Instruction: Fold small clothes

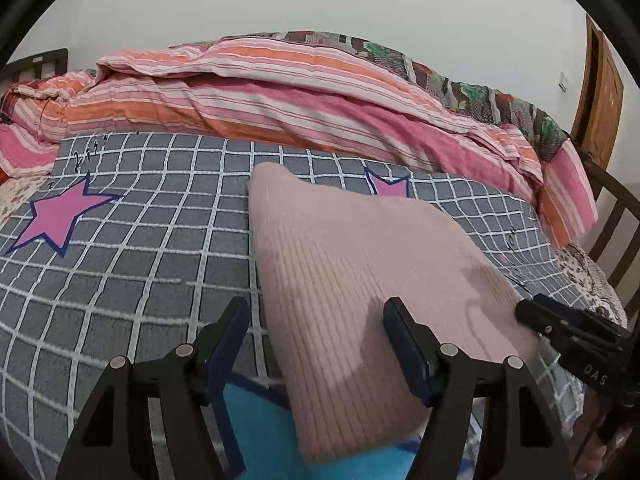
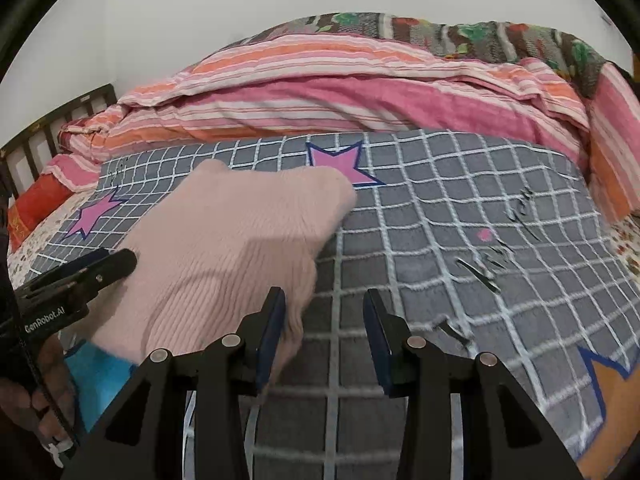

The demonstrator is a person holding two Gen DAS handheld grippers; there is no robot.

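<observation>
- In the left wrist view we see a bed against a pale wall, a grey checked blanket with pink stars spread across it, and a striped pink and orange quilt bunched along the far edge.
- The folded pink ribbed knit lies on the blanket, its near end over a turquoise patch at the near edge.
- Our left gripper stands wide apart: its right finger is over the knit, its left finger over bare blanket beside it, and nothing is clamped.
- The right gripper shows at the knit's right edge; from here we cannot tell its jaws.
- In the right wrist view, the same blanket and quilt fill the scene under the wall.
- The knit lies left of centre.
- Our right gripper is moderately parted and empty, its left finger at the knit's edge, its right over the blanket.
- The left gripper enters from the left, over the knit's left edge, held by a hand.
</observation>
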